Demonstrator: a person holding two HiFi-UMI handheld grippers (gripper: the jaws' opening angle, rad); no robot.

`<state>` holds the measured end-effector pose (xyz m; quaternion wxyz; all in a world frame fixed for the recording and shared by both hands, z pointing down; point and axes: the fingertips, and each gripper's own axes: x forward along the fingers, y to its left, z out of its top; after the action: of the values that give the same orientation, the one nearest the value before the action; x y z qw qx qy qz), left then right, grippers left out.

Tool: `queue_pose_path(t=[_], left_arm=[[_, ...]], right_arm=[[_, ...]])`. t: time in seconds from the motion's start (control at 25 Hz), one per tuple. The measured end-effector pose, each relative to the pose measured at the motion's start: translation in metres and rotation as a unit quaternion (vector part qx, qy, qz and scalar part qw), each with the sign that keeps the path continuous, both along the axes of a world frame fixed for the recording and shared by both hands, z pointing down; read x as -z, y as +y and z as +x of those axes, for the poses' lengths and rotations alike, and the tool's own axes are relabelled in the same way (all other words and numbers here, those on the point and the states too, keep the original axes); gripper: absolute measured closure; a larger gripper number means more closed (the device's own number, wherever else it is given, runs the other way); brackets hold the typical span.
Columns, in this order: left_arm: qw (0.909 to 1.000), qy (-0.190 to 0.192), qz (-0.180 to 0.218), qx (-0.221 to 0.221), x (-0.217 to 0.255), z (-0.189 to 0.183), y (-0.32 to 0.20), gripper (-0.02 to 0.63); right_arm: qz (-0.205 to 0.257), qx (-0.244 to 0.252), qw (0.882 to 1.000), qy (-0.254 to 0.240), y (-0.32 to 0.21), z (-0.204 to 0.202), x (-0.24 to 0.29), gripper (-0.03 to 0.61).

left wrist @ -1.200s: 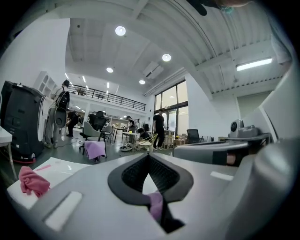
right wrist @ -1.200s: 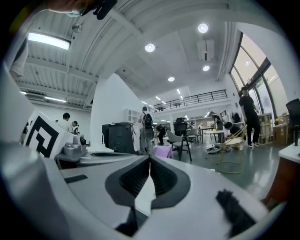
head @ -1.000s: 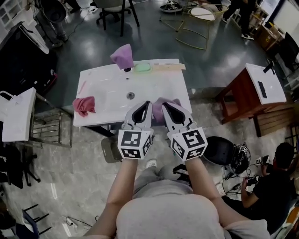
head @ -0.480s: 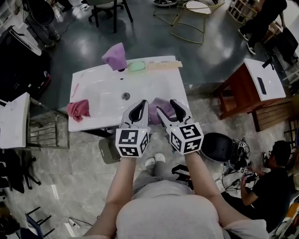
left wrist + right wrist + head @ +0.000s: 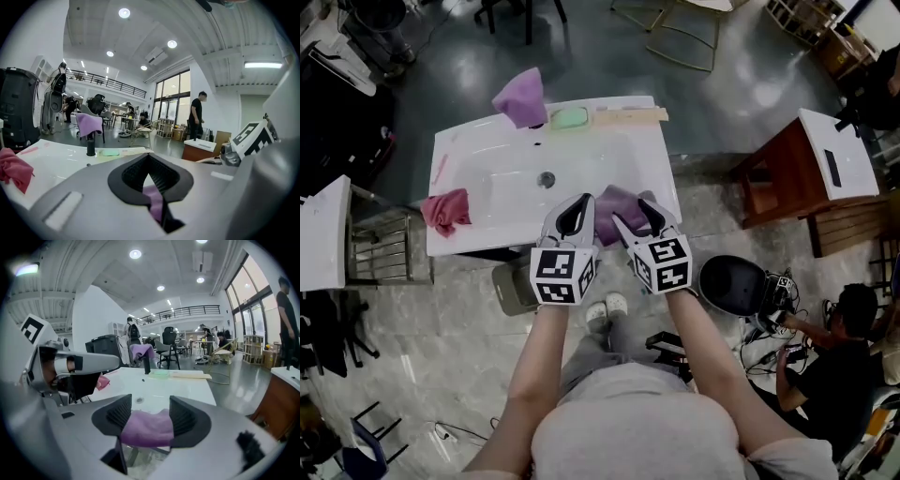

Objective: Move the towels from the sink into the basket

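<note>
Right gripper (image 5: 634,215) is poised over the sink's (image 5: 487,159) near right corner. Its jaws have just swung wide open, and that's a big gap between the ribbed pads. The purple towel (image 5: 613,206) is bunched up on the near right rim. In the right gripper view it fills the space between the two open jaws, just beyond the tips, and the pads are not pressing on it.

Left gripper (image 5: 574,210) is right alongside, at the sink's near edge, just left of that towel. Its jaws are closed, tip to tip, with nothing pinched between them. A sliver of purple shows through the slot lower down. Whether the gripper touches the cloth, I can't tell.

Around the rest of the sink, a pink towel (image 5: 445,211) is crumpled on the left rim, well apart from both grippers. A second purple towel (image 5: 523,97) is draped over the tap at the far edge. A green soap (image 5: 569,118) sits just right of the tap on the back ledge. The basin itself is bare down to the drain (image 5: 546,178).

A grey bin (image 5: 511,289) stands on the floor under the sink's near edge, left of the person's feet. No towel shows in it from up here.
</note>
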<state>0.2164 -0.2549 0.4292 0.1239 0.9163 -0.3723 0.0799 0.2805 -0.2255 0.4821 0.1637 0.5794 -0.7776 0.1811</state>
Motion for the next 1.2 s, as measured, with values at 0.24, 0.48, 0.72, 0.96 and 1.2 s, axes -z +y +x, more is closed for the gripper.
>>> queue_pose_path(t=[0.24,0.48,0.72,0.96,1.2], left_arm=[[0.9997,-0.016,-0.015,-0.008,-0.020,0.005,0.003,0.609],[0.9995,-0.021,-0.023,-0.004,-0.028,-0.001,0.006,0.609],[0.9994,-0.020,-0.027,0.002,-0.031,-0.004,0.005,0.609],[0.9994,-0.020,-0.029,0.002,-0.034,-0.003,0.007,0.609],[0.9993,-0.018,-0.032,0.008,-0.032,-0.007,0.010,0.609]], right_arm=[[-0.044,-0.005,0.999,0.018,0.002,0.001,-0.041,0.327],[-0.073,-0.011,0.997,0.032,0.007,0.003,-0.071,0.327],[-0.060,-0.021,0.997,0.044,0.007,0.004,-0.079,0.327],[-0.055,-0.024,0.997,0.046,0.009,0.005,-0.082,0.344],[-0.084,-0.035,0.995,0.044,0.007,0.009,-0.080,0.489]])
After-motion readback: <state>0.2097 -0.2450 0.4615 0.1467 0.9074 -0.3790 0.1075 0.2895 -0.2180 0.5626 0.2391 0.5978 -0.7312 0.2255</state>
